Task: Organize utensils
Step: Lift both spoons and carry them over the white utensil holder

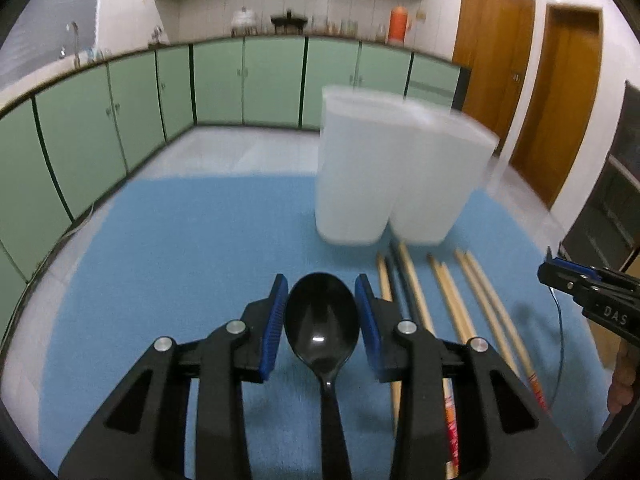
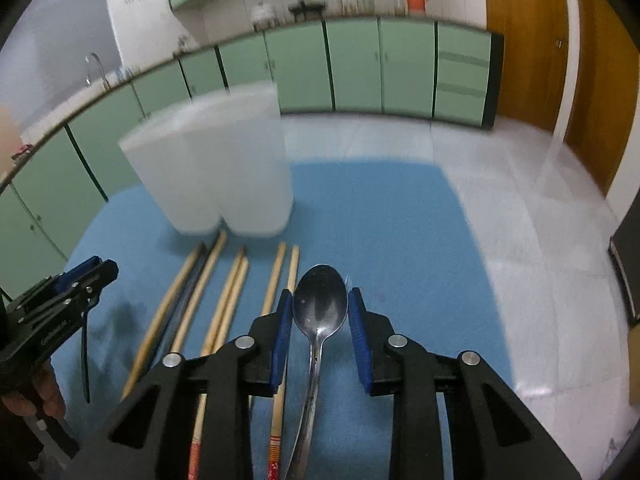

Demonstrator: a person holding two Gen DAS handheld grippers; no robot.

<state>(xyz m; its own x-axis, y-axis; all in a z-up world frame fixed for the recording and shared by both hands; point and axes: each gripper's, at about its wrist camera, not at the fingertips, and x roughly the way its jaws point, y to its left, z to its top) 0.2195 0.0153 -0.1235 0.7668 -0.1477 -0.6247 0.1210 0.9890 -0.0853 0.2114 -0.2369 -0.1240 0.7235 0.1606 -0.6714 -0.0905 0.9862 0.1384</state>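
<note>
The left gripper [image 1: 322,312] is clamping a black spoon [image 1: 321,330]; the right gripper [image 2: 316,316] is clamping a steel spoon [image 2: 319,306], near the chopsticks [image 2: 224,304].

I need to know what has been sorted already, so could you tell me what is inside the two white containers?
Nothing pokes above the rims of the two white containers. Their frosted walls hide the inside.
</note>
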